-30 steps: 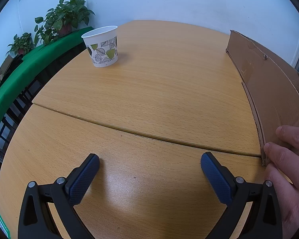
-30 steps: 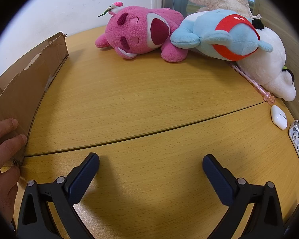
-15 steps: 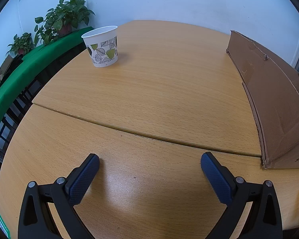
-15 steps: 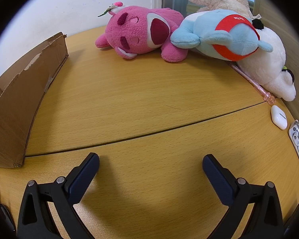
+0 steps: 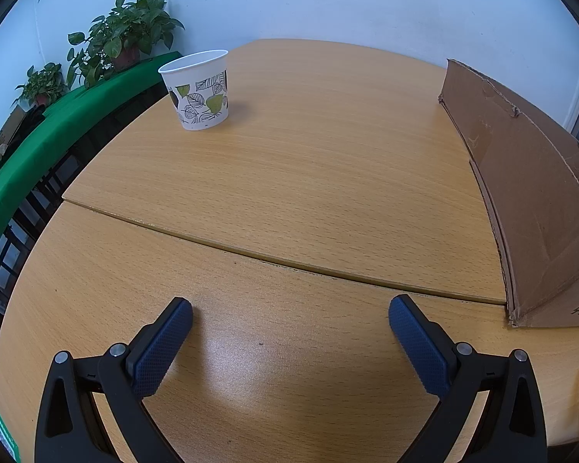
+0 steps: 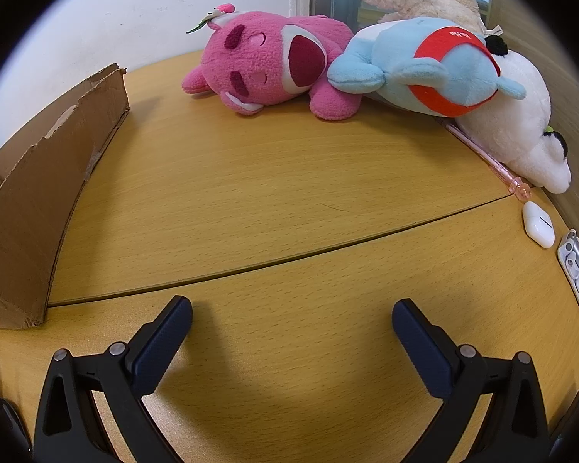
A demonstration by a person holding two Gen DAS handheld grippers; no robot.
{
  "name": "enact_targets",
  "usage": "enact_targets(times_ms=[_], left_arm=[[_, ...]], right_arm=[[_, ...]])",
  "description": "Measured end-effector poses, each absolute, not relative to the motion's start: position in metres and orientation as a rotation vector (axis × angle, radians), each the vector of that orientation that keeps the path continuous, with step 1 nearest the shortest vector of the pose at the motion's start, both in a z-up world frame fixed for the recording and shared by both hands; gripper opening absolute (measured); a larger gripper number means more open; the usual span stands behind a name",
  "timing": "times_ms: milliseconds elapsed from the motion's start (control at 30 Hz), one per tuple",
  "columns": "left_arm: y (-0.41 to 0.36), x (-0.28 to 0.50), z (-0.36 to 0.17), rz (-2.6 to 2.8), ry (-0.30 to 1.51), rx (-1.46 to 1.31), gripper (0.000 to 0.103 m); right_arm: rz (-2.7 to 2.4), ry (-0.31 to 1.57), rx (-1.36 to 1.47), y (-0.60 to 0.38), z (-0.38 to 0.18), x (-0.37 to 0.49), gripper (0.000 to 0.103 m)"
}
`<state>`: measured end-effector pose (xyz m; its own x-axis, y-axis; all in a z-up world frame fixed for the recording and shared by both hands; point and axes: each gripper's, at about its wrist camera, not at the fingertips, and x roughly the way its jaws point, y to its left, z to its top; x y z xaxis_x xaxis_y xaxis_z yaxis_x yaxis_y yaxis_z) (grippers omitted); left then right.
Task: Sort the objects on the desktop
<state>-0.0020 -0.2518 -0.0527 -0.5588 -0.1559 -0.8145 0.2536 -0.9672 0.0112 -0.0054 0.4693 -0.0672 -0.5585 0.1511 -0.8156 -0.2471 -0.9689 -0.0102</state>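
Both jaws spread wide, holding nothing: left gripper [image 5: 289,314] and right gripper [image 6: 291,312] low over the counter's [image 5: 308,177] near edge. Plush toys [image 6: 274,65] heaped at the far right corner could drag neighbours or the pink pen [image 6: 486,154] if pinched loosely. Paper cup [image 5: 198,90], far left edge, looks empty; cardboard box's [image 5: 529,200] contents hidden.

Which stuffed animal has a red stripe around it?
The light blue plush in the middle, lying between the pink one and the white one. Only it wears a red band.
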Motion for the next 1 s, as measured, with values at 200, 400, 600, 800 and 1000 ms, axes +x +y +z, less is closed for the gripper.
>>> enact_targets(times_ms=[200,400,600,800,1000], left_arm=[[-0.240,0.027,-0.031,-2.622,0.128,1.240,0.102],[-0.195,0.108,0.061,-2.829,0.138,1.018,0.103],[-0.145,0.203,0.123,-2.863,0.050,0.780,0.103],[-0.109,0.245,0.096,-2.763,0.009,0.933,0.103],[-0.091,0.261,0.040,-2.775,0.139,1.222,0.103]], right_arm=[[2.751,0.283,-1.234,0.452,-0.039,0.026,0.103],[3.135,0.069,-1.031,0.377,0.044,0.085,0.103],[3.527,-0.081,-1.077,0.287,0.086,0.148,0.103],[3.739,-0.311,-1.557,0.196,0.050,0.220,0.102],[3.661,-0.313,-1.992,0.149,-0.005,0.258,0.102]])
